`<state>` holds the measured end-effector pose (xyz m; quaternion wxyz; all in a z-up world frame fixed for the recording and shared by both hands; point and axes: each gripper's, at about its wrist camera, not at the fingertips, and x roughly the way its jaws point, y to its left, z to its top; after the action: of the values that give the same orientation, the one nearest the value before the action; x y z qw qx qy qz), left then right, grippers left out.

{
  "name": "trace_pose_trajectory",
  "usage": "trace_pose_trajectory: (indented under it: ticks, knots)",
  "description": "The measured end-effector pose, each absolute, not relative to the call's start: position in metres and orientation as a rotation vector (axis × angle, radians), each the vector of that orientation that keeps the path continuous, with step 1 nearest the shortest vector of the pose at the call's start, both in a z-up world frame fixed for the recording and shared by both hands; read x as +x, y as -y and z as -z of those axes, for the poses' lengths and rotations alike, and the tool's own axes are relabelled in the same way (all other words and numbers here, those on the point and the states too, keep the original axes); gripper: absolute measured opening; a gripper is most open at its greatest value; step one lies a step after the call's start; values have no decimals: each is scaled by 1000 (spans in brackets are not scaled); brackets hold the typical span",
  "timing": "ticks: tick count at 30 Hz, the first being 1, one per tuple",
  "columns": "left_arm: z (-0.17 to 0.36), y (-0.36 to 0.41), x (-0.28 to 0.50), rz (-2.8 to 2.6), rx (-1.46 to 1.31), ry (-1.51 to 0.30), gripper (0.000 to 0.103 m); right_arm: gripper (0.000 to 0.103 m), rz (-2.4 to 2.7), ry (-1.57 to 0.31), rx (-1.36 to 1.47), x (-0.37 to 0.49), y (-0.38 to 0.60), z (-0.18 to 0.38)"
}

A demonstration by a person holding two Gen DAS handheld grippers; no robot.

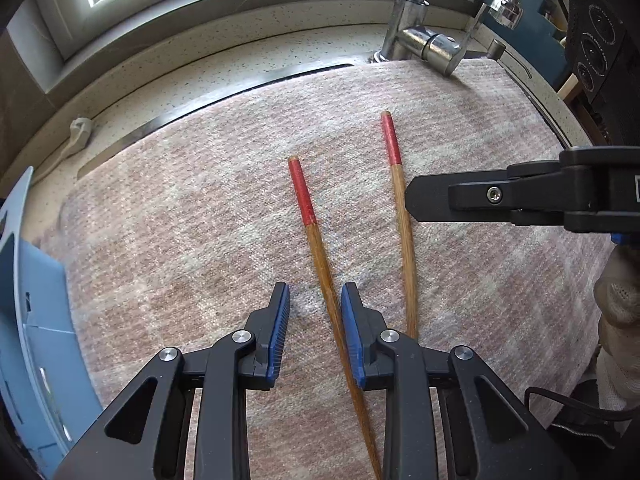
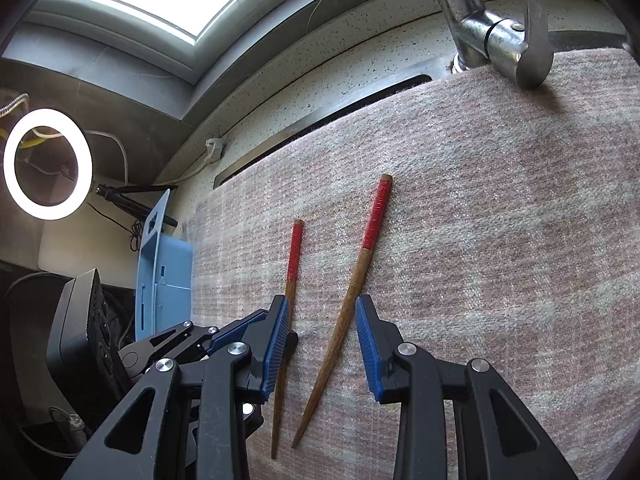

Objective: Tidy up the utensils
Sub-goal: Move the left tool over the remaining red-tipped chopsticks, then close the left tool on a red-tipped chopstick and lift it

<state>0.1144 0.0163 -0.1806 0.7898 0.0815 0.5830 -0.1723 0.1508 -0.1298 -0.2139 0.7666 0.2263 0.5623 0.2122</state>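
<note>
Two wooden chopsticks with red ends lie side by side on a pink woven cloth (image 1: 192, 216). The left chopstick (image 1: 304, 196) runs between the blue pads of my left gripper (image 1: 315, 296), close against the right pad, with a gap to the left pad. From the right, my right gripper (image 1: 416, 198) reaches in side-on over the right chopstick (image 1: 392, 144). In the right wrist view, my right gripper (image 2: 320, 308) straddles the right chopstick (image 2: 374, 216) without touching it. The left chopstick (image 2: 295, 248) passes behind its left finger.
A chrome faucet (image 1: 420, 36) rises at the cloth's far edge, by a speckled counter and window sill. A blue plastic holder (image 2: 164, 272) stands off the cloth's left side. A ring light (image 2: 48, 164) glows far left. A gloved hand (image 1: 616, 300) is at the right.
</note>
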Motion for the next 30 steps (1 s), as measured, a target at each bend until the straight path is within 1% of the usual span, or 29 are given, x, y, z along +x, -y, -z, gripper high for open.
trace_pose_trajectory:
  ticks: [15, 20, 24, 30]
  knots:
    - [179, -33, 112, 370, 151, -1239, 25, 30, -398, -1236, 416, 158, 106, 223]
    - [176, -45, 108, 392, 24, -1262, 25, 30, -382, -1243, 422, 158, 106, 227]
    - [180, -37, 100, 389, 73, -1261, 25, 27, -379, -1247, 400, 158, 103, 228]
    - [178, -34, 98, 389, 131, -1238, 25, 25, -362, -1243, 344, 159, 94, 230]
